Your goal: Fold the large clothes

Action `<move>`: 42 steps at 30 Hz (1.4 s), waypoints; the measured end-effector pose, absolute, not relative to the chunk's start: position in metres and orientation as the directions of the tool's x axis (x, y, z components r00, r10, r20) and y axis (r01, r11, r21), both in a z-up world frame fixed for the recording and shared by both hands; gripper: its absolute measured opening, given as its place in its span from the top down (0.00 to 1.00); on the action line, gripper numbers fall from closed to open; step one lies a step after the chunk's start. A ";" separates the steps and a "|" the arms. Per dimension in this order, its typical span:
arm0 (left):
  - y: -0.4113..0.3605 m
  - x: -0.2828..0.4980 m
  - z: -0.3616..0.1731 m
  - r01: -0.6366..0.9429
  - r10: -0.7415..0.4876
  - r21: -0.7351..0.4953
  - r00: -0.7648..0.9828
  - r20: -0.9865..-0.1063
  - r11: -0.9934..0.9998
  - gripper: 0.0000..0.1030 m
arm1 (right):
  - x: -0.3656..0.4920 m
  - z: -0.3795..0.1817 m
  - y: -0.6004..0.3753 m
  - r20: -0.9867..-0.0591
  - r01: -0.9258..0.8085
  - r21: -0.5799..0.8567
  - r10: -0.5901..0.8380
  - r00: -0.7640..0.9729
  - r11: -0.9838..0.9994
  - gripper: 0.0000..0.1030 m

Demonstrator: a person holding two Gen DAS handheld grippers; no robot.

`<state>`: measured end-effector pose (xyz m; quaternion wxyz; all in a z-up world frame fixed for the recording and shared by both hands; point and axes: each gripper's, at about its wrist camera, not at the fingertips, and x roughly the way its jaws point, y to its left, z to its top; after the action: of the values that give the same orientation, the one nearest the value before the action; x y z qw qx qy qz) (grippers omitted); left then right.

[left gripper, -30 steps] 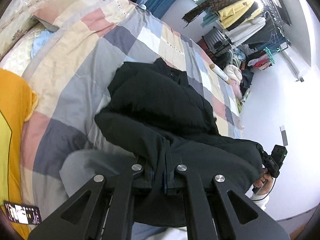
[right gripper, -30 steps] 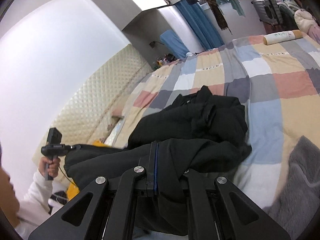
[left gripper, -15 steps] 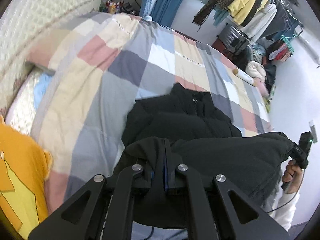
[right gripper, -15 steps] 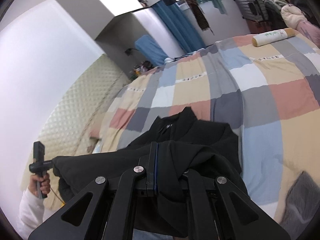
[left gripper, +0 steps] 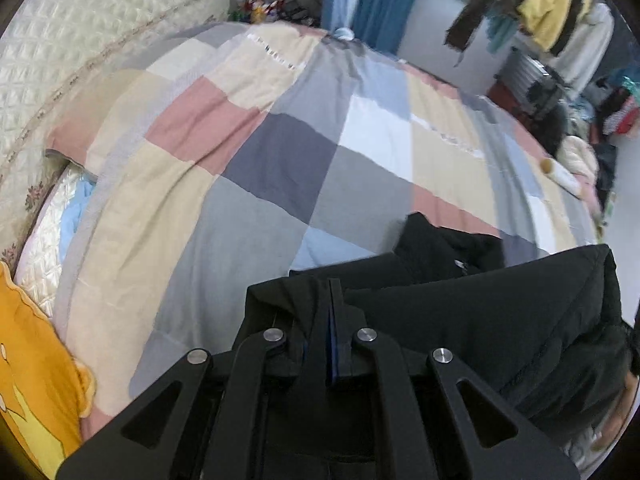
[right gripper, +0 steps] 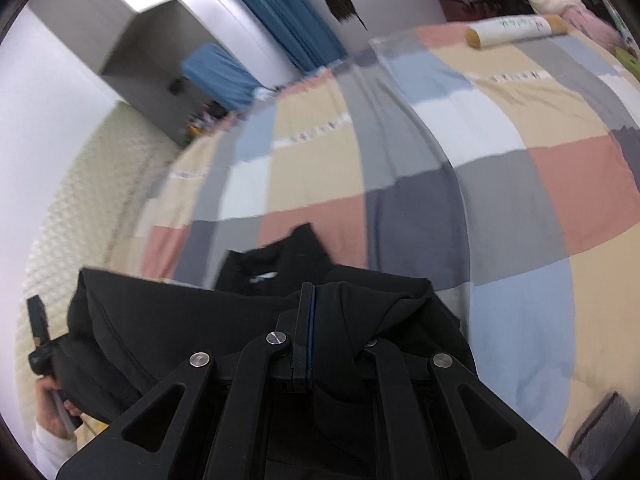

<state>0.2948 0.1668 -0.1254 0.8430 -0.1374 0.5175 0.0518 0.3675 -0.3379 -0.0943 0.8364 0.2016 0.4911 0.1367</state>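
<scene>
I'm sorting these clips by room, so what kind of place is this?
Most likely a home bedroom: a bed with a patchwork quilt and a padded cream headboard, plus clothes hanging on a rack by the wall. Both grippers pinch a black jacket above the bed.

Patchwork-quilted bed [left gripper: 280, 184] under black jacket [left gripper: 460, 312]

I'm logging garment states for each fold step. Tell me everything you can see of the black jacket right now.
The black jacket is large, of matte, thick-looking dark fabric, with a stand-up collar and a small pale label inside the neck. Its collar end lies on the patchwork quilt; the near edge is raised and stretched between the two tools. The left gripper is shut on one bunched corner, the right gripper on the other, so the lifted part is doubled toward the collar.
</scene>
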 end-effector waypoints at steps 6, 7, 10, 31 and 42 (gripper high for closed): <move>0.165 0.330 -0.182 -0.266 -0.016 -0.123 0.371 -0.928 0.956 0.93 | 0.404 -0.143 -0.317 -0.840 0.005 0.409 0.374 0.393 0.913 0.98; 0.166 0.334 -0.190 -0.273 -0.022 -0.129 0.363 -0.932 0.953 0.93 | 0.408 -0.151 -0.315 -0.846 0.008 0.404 0.370 0.383 0.915 0.98; 0.167 0.340 -0.209 -0.293 -0.038 -0.149 0.354 -0.934 0.944 0.93 | 0.420 -0.169 -0.311 -0.860 0.018 0.399 0.367 0.353 0.917 0.99; 0.200 0.272 -0.160 -0.333 -0.329 -0.474 0.408 -0.852 0.815 0.25 | 0.354 -0.104 -0.352 -0.745 -0.024 0.594 0.560 0.363 0.804 0.73; 0.138 0.211 -0.066 0.000 -0.226 -0.300 0.660 -0.717 0.954 0.24 | 0.298 -0.003 -0.321 -0.754 -0.188 0.330 0.378 0.536 0.925 0.27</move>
<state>0.2108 0.1376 -0.0661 0.9004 -0.1383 0.4078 -0.0629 0.2975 -0.3208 -0.0034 0.8702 0.1052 0.4531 0.1627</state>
